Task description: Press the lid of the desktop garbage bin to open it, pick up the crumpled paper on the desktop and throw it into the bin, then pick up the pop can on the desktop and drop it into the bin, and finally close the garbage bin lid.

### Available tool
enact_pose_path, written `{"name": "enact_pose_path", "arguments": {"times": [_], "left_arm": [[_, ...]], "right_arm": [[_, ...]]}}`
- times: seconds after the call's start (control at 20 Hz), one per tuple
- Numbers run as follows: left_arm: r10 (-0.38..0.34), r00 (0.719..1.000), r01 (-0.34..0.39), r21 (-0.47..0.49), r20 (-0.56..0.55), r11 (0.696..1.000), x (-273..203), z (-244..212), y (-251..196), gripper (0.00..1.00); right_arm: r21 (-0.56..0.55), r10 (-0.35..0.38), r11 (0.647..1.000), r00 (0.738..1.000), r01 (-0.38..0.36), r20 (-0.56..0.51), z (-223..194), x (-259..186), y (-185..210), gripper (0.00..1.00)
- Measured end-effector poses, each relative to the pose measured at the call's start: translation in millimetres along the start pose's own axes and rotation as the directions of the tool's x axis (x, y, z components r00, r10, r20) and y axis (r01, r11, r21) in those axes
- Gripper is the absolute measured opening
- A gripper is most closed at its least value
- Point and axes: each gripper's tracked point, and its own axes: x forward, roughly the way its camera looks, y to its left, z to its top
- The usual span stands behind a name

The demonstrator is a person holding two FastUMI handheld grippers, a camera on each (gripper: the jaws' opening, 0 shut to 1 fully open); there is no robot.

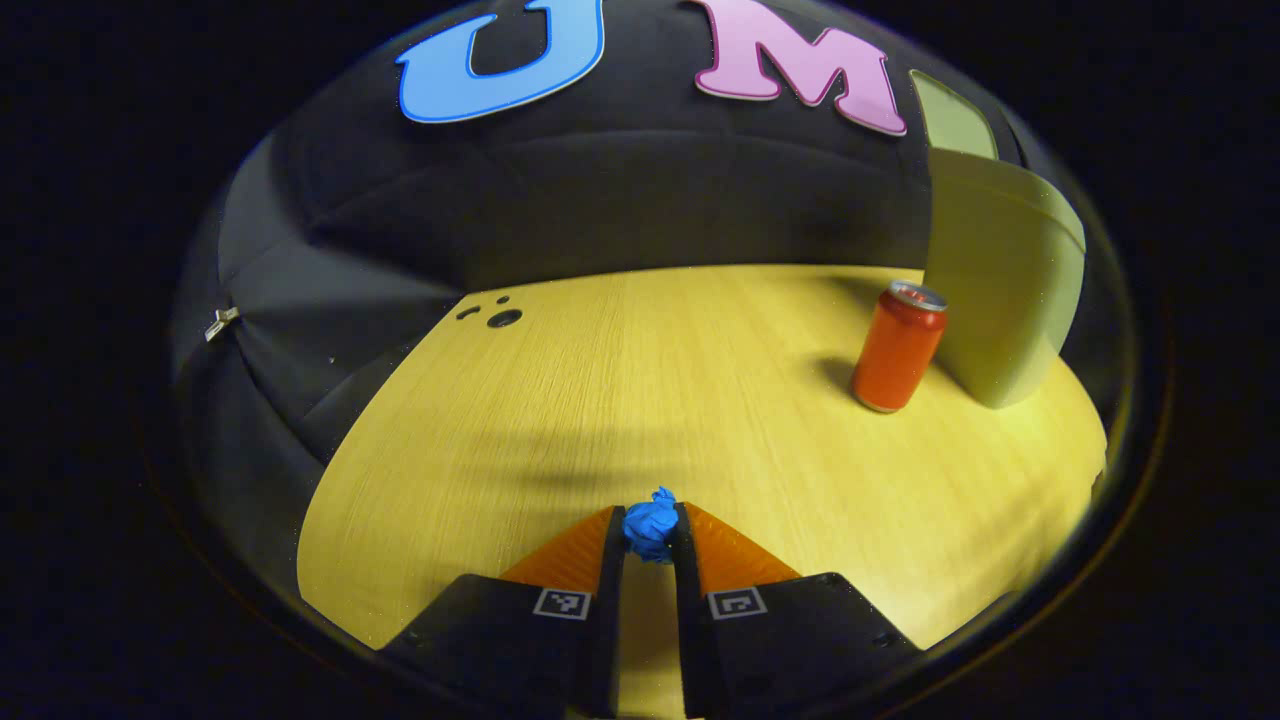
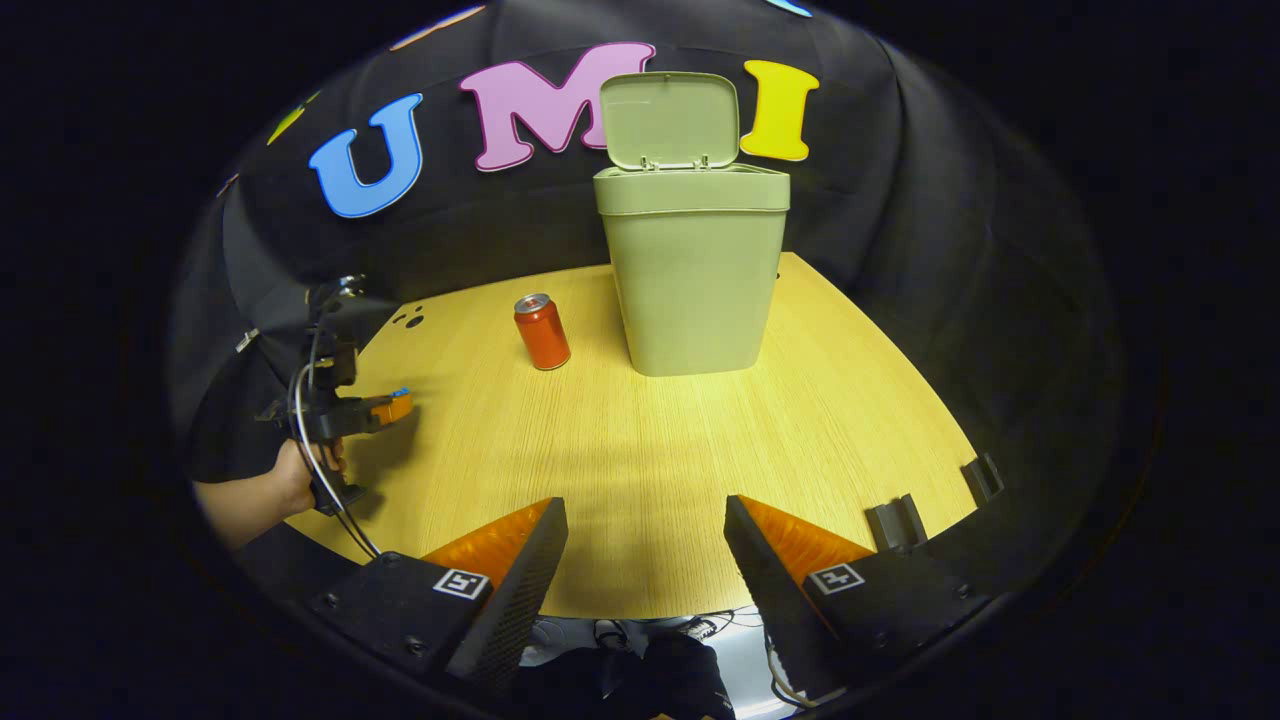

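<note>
Between the tips of the left gripper (image 1: 650, 530) sits the crumpled paper (image 1: 651, 524) — a small blue wad, pinched from both sides, with the fingers closed down to its width. Whether it is lifted off the desktop (image 1: 640, 400) or resting on it cannot be told from the left gripper view; the right gripper view shows that gripper at the table's left edge, held by a hand (image 2: 298, 478), apparently a little above the surface. The right gripper (image 2: 646, 545) is idle near the front edge, fingers spread wide, holding nothing.

Further out, the pop can (image 2: 542, 332) stands upright just beside the garbage bin (image 2: 692, 280), untouched. The bin's lid (image 2: 670, 118) stands raised.

Assessment — lid opening done; paper gripped but not yet binned; can and lid closing outstanding.
</note>
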Motion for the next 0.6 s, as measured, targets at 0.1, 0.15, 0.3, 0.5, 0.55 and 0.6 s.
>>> {"name": "enact_pose_path", "arguments": {"times": [0.1,0.15,0.3,0.5,0.55,0.6], "left_arm": [[-0.024,0.999,0.025,-0.009,0.037,1.0,-12,20,-9,0.28],[-0.038,0.998,0.039,-0.009,0.051,0.999,-17,30,-15,0.28],[-0.082,0.992,0.083,-0.008,0.097,0.997,-37,65,-36,0.28],[-0.16,0.971,0.16,0.015,0.179,0.987,-60,126,-74,0.28],[-0.183,0.963,0.183,0.016,0.2,0.983,-65,144,-87,0.28],[-0.205,0.954,0.205,0.021,0.219,0.978,-71,160,-99,0.28]], "right_arm": [[0.007,-0.001,1.0,1.0,0.001,0.01,3,-1,-1,0.99],[0.006,-0.003,1.0,1.0,0.003,0.021,6,-1,-2,0.99],[0.011,-0.014,1.0,0.999,0.013,0.05,13,-2,-8,0.99],[0.051,-0.025,0.998,0.997,0.021,0.066,21,1,-19,0.99],[0.062,-0.026,0.998,0.997,0.022,0.071,24,3,-22,0.99],[0.071,-0.03,0.997,0.997,0.024,0.076,27,6,-26,0.99]]}}
